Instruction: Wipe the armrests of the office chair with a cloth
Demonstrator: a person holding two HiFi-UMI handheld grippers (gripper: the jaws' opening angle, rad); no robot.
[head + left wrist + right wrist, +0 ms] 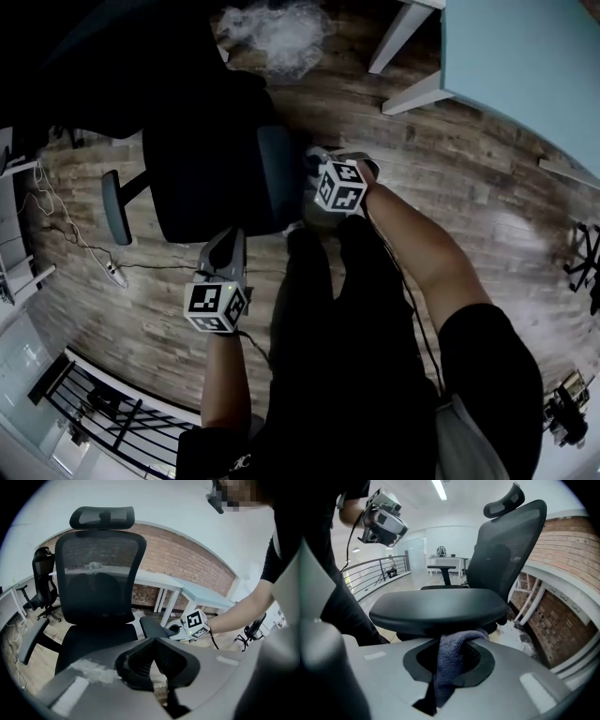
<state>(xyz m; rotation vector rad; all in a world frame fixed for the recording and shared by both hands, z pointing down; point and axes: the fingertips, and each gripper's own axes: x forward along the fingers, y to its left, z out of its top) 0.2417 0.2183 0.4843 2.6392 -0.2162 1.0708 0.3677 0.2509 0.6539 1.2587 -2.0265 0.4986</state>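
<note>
Cloth (451, 663) in right hand-held gripper (458, 643)

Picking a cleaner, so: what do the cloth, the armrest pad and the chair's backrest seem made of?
Cloth: grey-blue knitted or terry fabric with a fuzzy, looped texture, possibly microfibre.
Armrest pad: smooth matte black with a dull sheen, likely plastic or soft foam.
Backrest: black mesh; the background shows through it.

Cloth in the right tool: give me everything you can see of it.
The cloth is bluish-grey with a looped, towel-like weave, bunched into a thick fold. The right tool is shut on it, and a tail trails back toward the camera. Its front bulge sits under the near edge of the chair's black armrest pad, apparently touching it.
</note>
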